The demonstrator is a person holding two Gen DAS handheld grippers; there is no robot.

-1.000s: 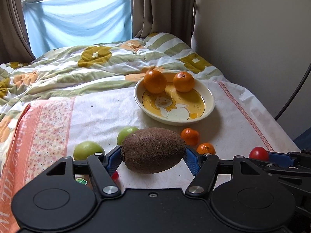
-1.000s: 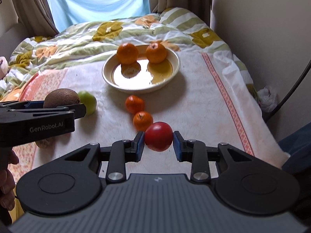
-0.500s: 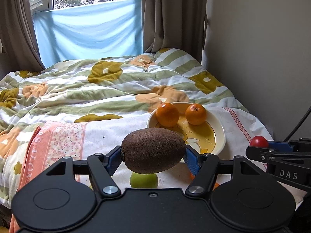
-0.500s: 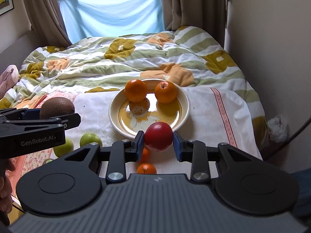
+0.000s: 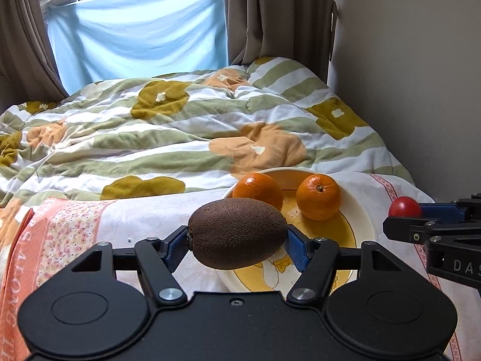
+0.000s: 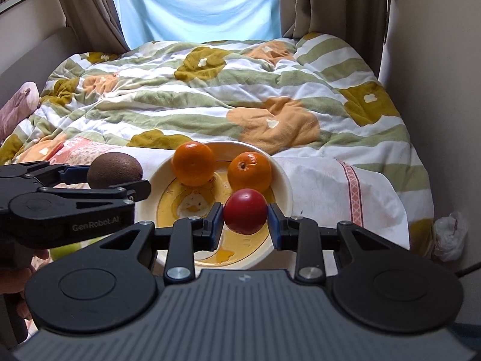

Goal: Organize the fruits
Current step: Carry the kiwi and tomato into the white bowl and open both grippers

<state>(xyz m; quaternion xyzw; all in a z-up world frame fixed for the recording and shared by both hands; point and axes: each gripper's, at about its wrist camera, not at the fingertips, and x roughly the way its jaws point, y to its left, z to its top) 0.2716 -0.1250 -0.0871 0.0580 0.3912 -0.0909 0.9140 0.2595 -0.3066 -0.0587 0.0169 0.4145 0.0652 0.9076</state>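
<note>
The bowl is my landmark: cream rim, yellow inside with a duck picture, sitting on a white cloth spread over the near end of the bed. Beyond the bowl lies the striped, flowered quilt, and past that a blue sheet hangs between brown curtains. Two oranges sit in the far part of the bowl, one on the left and one on the right, close together. My left gripper hangs by the bowl's left rim, its blue pads pressed on both ends of a brown kiwi. My right gripper hangs over the bowl's near part, closed tight on a red fruit, smallest of the lot
</note>
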